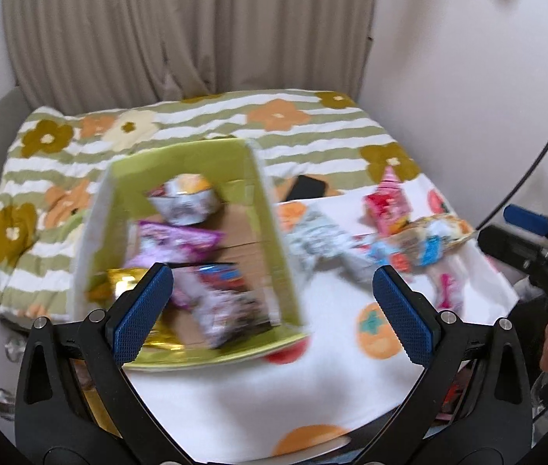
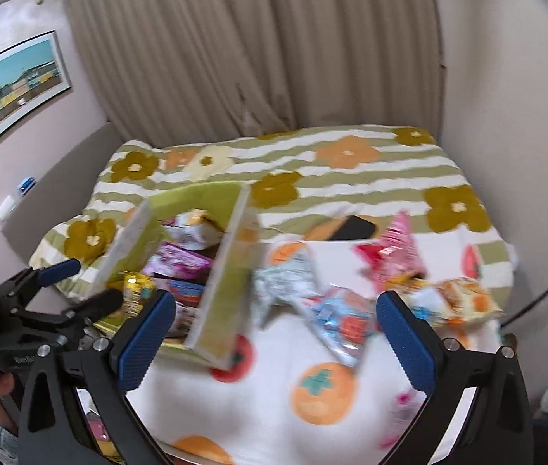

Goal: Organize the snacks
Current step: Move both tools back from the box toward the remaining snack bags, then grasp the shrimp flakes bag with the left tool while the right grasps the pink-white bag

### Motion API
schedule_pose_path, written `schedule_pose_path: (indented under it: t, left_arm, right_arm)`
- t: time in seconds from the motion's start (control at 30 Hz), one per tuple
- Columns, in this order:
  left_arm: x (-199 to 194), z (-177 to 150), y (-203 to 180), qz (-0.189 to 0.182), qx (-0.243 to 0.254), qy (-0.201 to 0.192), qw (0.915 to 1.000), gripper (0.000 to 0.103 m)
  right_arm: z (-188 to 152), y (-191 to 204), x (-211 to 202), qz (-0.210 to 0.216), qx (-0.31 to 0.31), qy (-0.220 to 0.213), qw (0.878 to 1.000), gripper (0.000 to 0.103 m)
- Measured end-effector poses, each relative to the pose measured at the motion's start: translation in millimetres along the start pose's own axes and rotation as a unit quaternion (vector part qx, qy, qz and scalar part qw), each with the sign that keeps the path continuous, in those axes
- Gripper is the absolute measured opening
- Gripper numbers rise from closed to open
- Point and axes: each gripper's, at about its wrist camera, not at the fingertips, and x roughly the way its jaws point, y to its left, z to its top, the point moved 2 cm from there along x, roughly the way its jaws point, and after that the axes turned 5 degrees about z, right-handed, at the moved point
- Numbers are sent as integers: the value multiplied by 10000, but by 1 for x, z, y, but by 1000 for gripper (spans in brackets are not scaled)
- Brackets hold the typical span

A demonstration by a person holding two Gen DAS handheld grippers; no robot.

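A green cardboard box (image 1: 242, 178) (image 2: 221, 290) lies on the bed and holds several snack packets, among them a purple packet (image 1: 177, 244) and a gold one (image 1: 122, 283). To the right of the box, loose snacks lie on a white fruit-print cloth (image 1: 312, 368): a silver packet (image 1: 312, 236) (image 2: 285, 286), a pink packet (image 1: 388, 203) (image 2: 390, 255), and a blue and orange packet (image 1: 425, 240) (image 2: 345, 314). My left gripper (image 1: 274, 306) is open above the box's near right corner. My right gripper (image 2: 277, 333) is open over the cloth, with nothing between its fingers.
A striped flower-print quilt (image 1: 281, 116) covers the far half of the bed. A black phone (image 1: 306, 188) (image 2: 353, 228) lies by the cloth's far edge. Beige curtains hang behind, and a framed picture (image 2: 18, 85) hangs on the left wall. The other gripper shows at each view's side.
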Motion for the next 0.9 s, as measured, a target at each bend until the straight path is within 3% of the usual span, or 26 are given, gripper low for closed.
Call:
schedule_pose_path:
  t: [0.3, 0.53, 0.7, 0.9]
  left_arm:
    - [45, 6, -107, -186, 297, 354, 9988, 102]
    - [91, -1, -152, -95, 490, 697, 9963, 102]
    - [125, -11, -178, 149, 1056, 764, 9914, 102]
    - [162, -21, -201, 326, 1880, 785, 9785, 102]
  right_arm:
    - [-27, -90, -14, -143, 231, 407, 9988, 103]
    - [-58, -137, -1, -25, 571, 864, 9946, 103]
    - [-84, -153, 22, 80, 672, 1200, 9905, 103]
    - [-118, -159, 44, 119, 842, 1502, 9850, 103]
